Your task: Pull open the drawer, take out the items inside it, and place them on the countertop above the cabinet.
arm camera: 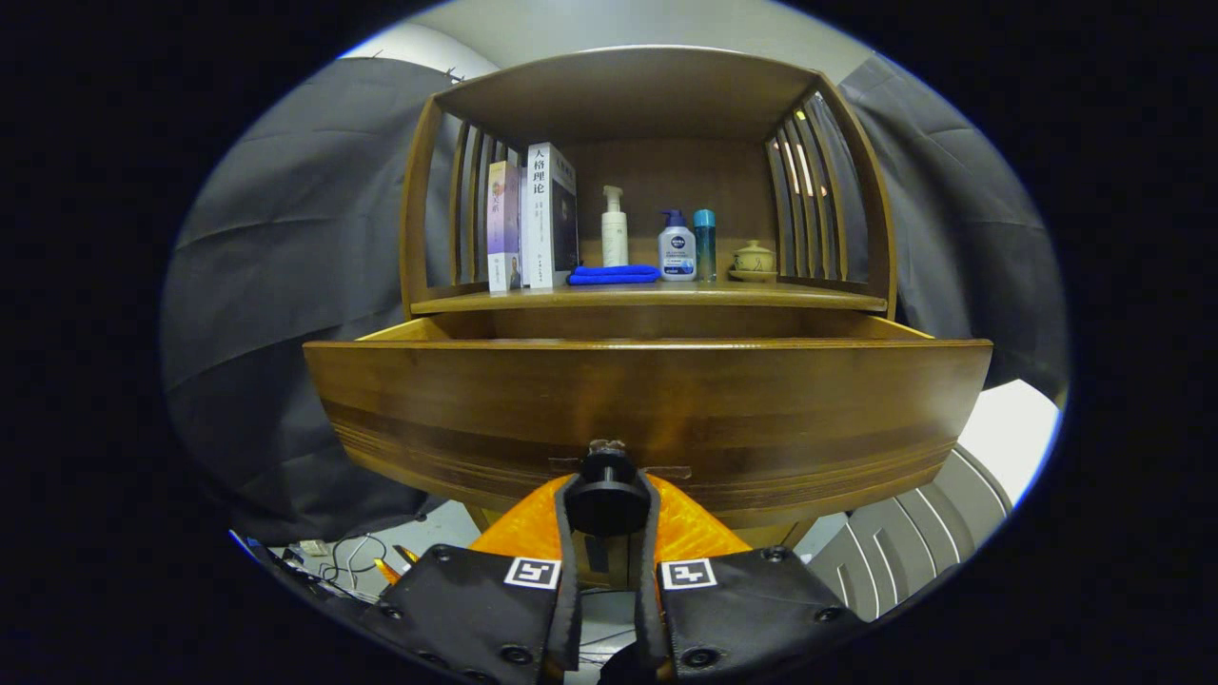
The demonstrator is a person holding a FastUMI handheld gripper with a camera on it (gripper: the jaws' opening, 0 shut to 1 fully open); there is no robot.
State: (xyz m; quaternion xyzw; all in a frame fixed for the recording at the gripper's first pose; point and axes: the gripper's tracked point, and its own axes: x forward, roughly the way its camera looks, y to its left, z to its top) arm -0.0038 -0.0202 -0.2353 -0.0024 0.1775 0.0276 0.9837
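Observation:
A wooden cabinet stands ahead with its drawer [647, 400] pulled out toward me; the drawer's wide front panel hides the inside. A round dark knob [607, 495] sticks out of the panel's lower middle. My gripper [607, 509] is shut on that knob, one finger pressing each side of it. Above the drawer runs the countertop [809, 297], a wooden shelf under a roofed frame with slatted sides.
On the countertop stand two upright books [531, 224], a folded blue cloth [614, 275], a white pump bottle [614, 228], a blue-capped bottle [677, 247], a teal bottle [704, 243] and a small lidded pot [754, 259]. Cables [347, 561] lie on the floor below left.

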